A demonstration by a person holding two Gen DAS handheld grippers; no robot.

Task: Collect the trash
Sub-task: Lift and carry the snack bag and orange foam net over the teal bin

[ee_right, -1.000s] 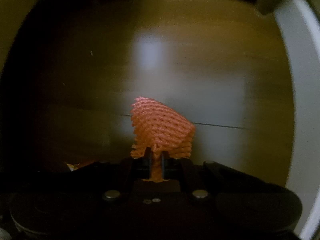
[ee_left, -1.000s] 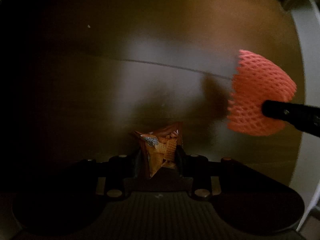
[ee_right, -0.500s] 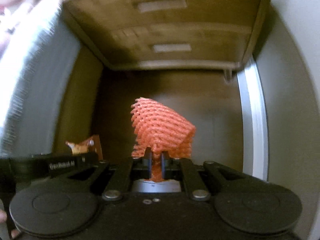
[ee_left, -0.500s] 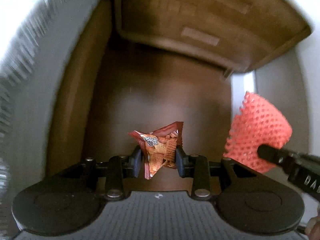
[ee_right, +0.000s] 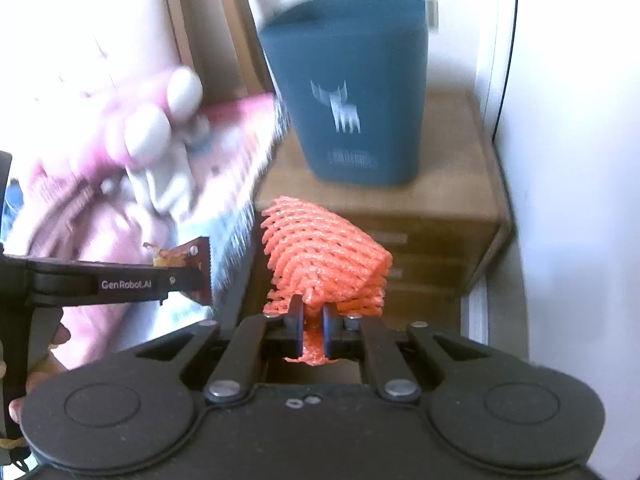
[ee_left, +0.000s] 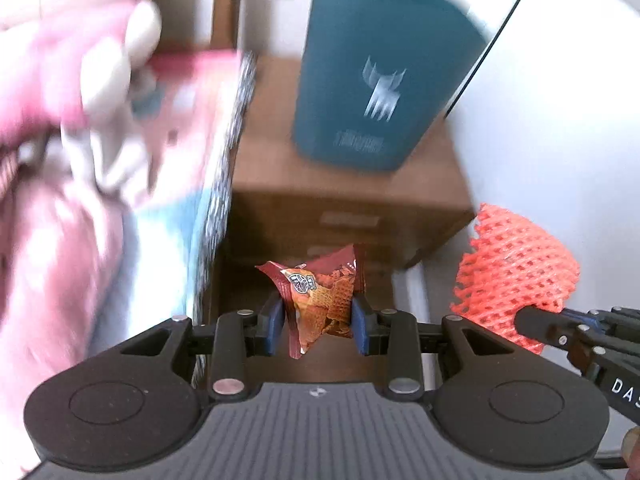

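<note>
— What's the left gripper [ee_left: 318, 322] looking like?
— Matte black, two round discs either side, a ribbed grey panel between them, silver screws on the linkage, blue pads on the jaws.
— And the right gripper [ee_right: 311, 330]?
— Same black build, silver screws, blue pads. White "GenRobot.AI" lettering runs along the left one's arm.

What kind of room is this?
Probably a bedroom: a wooden nightstand with drawers stands beside a bed with pink bedding and what looks like a soft toy, and a teal bin sits on the nightstand.
</note>
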